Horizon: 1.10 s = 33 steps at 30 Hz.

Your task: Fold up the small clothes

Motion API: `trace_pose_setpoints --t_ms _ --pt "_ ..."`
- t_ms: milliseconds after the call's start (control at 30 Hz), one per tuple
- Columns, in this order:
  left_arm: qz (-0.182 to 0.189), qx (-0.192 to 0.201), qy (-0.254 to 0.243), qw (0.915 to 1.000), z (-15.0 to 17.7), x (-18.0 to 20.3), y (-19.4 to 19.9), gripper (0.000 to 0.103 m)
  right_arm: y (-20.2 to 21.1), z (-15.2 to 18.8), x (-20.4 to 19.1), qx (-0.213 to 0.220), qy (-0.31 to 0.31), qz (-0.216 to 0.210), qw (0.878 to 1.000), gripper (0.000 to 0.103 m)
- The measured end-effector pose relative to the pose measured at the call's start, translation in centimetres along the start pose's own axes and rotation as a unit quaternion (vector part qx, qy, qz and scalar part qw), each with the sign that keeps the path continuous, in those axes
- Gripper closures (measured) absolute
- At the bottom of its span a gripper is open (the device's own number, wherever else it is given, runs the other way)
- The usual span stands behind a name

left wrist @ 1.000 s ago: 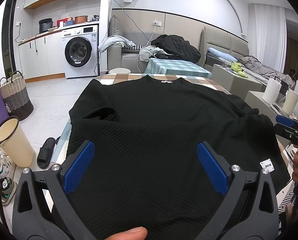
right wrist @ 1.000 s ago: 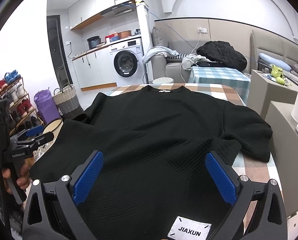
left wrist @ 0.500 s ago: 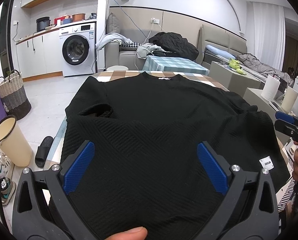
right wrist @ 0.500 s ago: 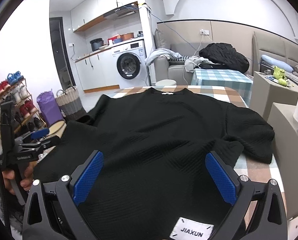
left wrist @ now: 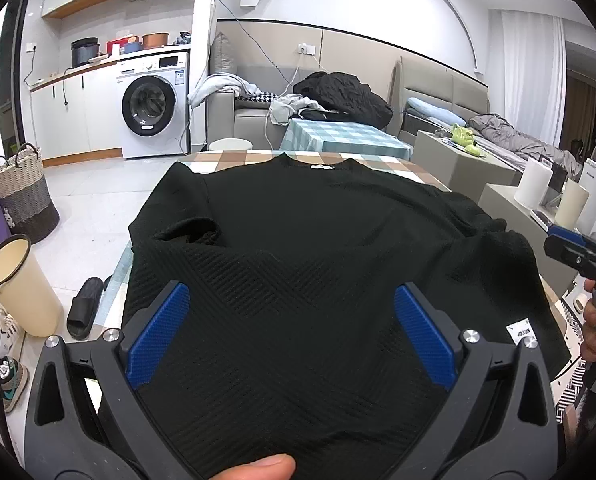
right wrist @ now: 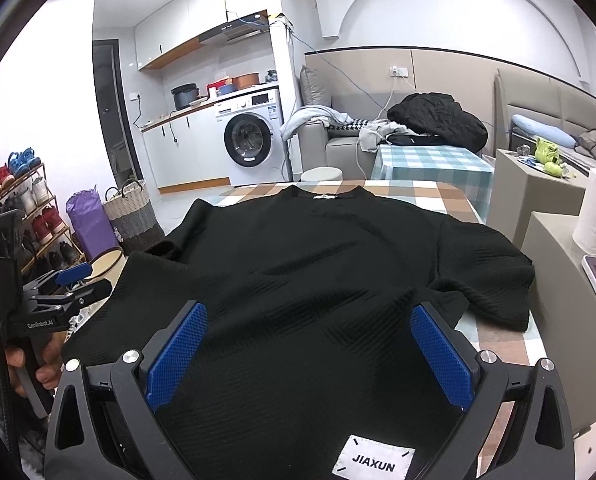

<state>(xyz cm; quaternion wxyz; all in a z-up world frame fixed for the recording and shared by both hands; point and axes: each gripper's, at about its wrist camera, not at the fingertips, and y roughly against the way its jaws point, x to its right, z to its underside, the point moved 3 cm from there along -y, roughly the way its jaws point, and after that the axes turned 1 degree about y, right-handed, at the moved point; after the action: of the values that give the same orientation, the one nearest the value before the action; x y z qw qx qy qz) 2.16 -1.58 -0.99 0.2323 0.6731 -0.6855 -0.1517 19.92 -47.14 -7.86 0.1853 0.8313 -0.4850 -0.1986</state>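
Black shirt [left wrist: 298, 240] hem lifted further fwd vs earlier; both hand-held grippers wide open, gripping nothing.

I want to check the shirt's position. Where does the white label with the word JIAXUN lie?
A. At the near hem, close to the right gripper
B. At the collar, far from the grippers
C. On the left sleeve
A: the JIAXUN label sits on the black shirt's near hem, just below the open right gripper.

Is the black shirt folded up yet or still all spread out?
Mostly spread out. The black shirt lies flat on the checked table, collar far, both sleeves out; only its near hem looks lifted.
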Motion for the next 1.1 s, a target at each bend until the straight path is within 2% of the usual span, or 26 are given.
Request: trace_pose_setpoints --t_ms 167,400,567,767,967,1100 --pt "0.002 -0.007 0.001 1.0 0.2 0.2 -0.2 0.001 -0.3 0.1 0.5 -0.002 -0.003 0.006 1.0 0.0" --pt "0.01 -0.032 0.015 0.9993 0.4 0.6 -2.0 0.001 -1.1 0.0 1.0 -0.018 -0.017 -0.022 0.999 0.0" --pt "0.01 -0.036 0.027 0.9989 -0.5 0.4 -3.0 0.001 -1.0 -0.8 1.8 -0.004 -0.018 0.024 1.0 0.0" --pt "-0.001 -0.04 0.023 0.9989 -1.7 -0.3 -4.6 0.001 -1.5 -1.3 4.9 -0.019 -0.083 0.04 0.996 0.0" --pt "-0.016 -0.046 0.042 0.9979 -3.0 -2.6 -6.5 0.001 -1.3 -0.8 10.1 -0.022 -0.185 0.057 0.981 0.0" --pt "-0.029 -0.051 0.053 0.9969 -3.7 -4.3 -7.9 0.001 -1.3 -0.1 13.2 -0.028 -0.214 0.068 0.974 0.0"
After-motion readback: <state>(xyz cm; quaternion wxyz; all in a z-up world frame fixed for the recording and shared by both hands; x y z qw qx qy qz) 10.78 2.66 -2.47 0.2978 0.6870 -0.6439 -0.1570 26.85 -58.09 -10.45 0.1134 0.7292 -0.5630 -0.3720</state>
